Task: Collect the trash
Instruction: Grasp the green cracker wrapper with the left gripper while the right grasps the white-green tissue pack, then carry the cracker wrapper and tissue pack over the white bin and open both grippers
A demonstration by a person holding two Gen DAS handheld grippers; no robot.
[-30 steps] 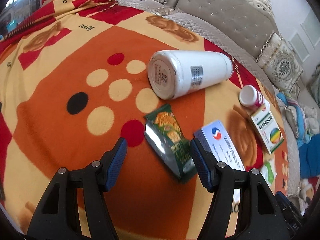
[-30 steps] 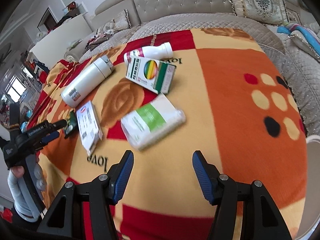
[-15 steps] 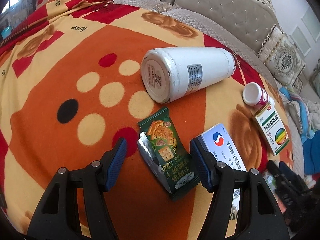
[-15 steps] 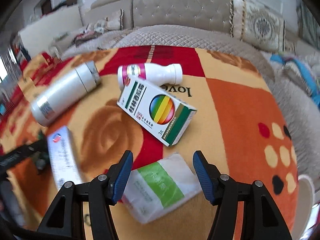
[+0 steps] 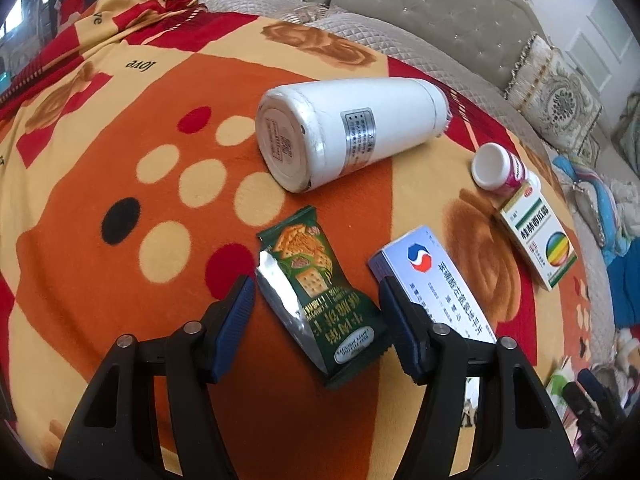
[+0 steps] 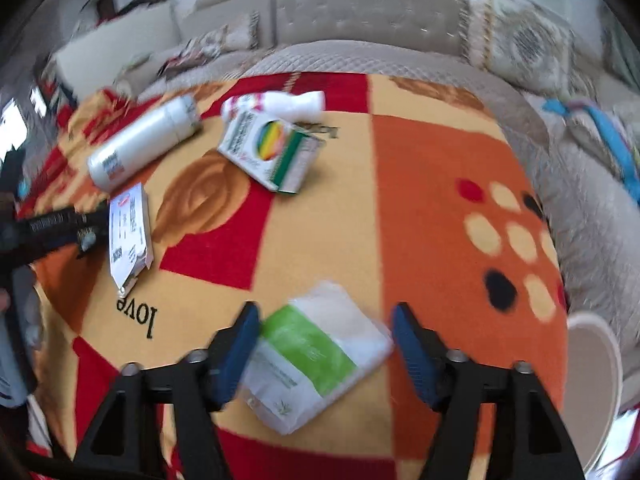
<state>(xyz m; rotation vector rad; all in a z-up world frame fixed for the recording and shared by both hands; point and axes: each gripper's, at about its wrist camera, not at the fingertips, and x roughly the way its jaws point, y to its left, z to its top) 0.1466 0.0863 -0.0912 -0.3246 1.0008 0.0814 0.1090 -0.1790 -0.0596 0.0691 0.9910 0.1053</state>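
A plush blanket (image 5: 120, 152) in orange, red and cream, printed with dots, roses and the word "love", covers a bed with a quilted beige spread and a tufted, button-studded headboard (image 5: 420, 4); patterned cushions (image 5: 556, 96) lean against it. Five pieces of trash lie on the blanket, plus one flask. A dark green foil cracker wrapper (image 5: 316, 288), torn open with its silver lining showing, lies flat between the spread jaws of the left gripper (image 5: 316, 312), which holds nothing. Just beside it, by the right finger, lies a white and blue cardboard medicine box (image 5: 432, 276). Farther off a smooth white cylindrical flask (image 5: 348, 132) lies on its side, base toward the camera. Near it a small white plastic bottle with a pink label (image 5: 500, 168) lies touching a second medicine box with a rainbow circle (image 5: 540, 236). In the blurred right view, a soft white and green tissue pack (image 6: 316, 356) lies between the wide-open jaws of the right gripper (image 6: 324, 336), not pinched.
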